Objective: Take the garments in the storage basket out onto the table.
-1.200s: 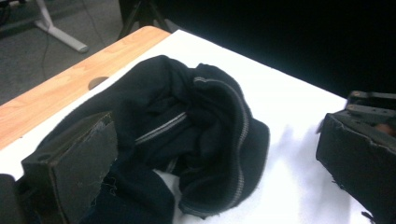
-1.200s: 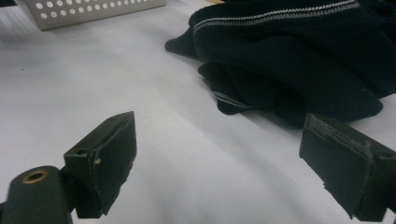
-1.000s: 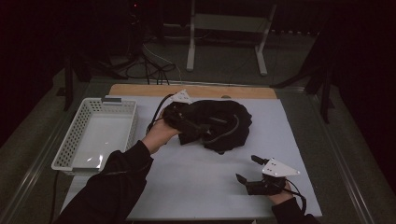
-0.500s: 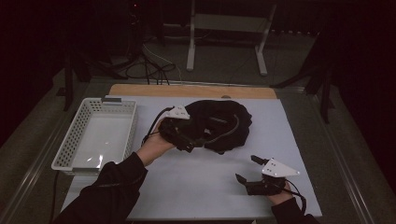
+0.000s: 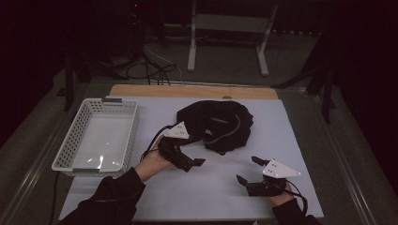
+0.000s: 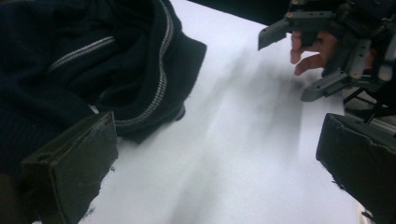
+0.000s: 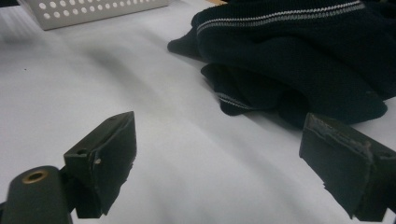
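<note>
A black garment (image 5: 216, 124) with thin grey stripes lies crumpled on the middle of the white table sheet (image 5: 211, 197). My left gripper (image 5: 193, 164) hovers just in front of the garment's near-left edge, open with nothing between its jaws. In the left gripper view its jaws (image 6: 215, 154) stand wide apart over bare sheet, the garment (image 6: 93, 60) to their left. My right gripper (image 5: 246, 169) rests near the front right of the sheet, open and empty. In the right gripper view the garment (image 7: 303, 56) lies ahead, beyond the gripper (image 7: 224, 149).
A white perforated basket (image 5: 70, 145) stands at the table's left side, its wall (image 7: 93, 11) in the right gripper view too. A wooden strip (image 5: 187, 90) runs along the far edge. The right gripper (image 6: 285, 67) and its hand appear across from the left one.
My left gripper has drawn back from on top of the garment toward the near side and now sits off it. The right gripper has stayed put.
</note>
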Demonstrator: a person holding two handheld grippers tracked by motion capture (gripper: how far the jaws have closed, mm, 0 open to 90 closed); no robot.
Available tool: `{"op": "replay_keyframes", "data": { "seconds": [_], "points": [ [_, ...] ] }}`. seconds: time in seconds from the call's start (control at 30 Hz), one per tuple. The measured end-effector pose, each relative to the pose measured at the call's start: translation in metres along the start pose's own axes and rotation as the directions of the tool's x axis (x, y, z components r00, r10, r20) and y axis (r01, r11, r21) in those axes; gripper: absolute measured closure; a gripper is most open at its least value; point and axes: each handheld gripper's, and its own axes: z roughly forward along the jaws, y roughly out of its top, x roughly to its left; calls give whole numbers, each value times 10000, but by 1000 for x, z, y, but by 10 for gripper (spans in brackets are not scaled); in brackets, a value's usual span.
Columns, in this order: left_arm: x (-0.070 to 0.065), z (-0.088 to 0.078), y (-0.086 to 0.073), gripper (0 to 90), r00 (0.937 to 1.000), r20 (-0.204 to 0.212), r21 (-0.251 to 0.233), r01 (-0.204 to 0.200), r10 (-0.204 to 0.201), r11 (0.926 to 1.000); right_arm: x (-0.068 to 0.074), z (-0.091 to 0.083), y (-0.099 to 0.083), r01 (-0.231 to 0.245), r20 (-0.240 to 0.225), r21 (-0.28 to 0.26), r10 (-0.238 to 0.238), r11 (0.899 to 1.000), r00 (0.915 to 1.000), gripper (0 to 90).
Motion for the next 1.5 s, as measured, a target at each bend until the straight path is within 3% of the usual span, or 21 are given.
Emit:
{"op": "replay_keyframes", "data": {
  "seconds": [0.33,0.57,0.9,1.13,1.33,1.5],
  "points": [
    [-11,2,-24,1,9994,36,451,-357,356,9983,1,0,0,54,-26,31,-54,10000,10000,109],
    [-19,6,-45,1,9977,334,760,-613,589,9952,2,1,0,88,-32,68,-88,9999,10000,110],
    [-28,-1,-72,1,9962,701,1067,-598,525,9925,3,0,0,109,-63,42,-109,9999,9999,109],
    [-37,-11,-94,1,9932,880,1615,-894,759,9828,4,0,0,197,-22,47,-197,9998,9998,109],
    [-36,-28,-113,1,9959,848,1730,-449,305,9839,5,1,0,199,-42,45,-199,9998,9998,109],
    [-35,-41,-124,1,9975,680,1754,-302,185,9840,5,0,0,233,-8,81,-233,9997,9997,109]
  ]
}}
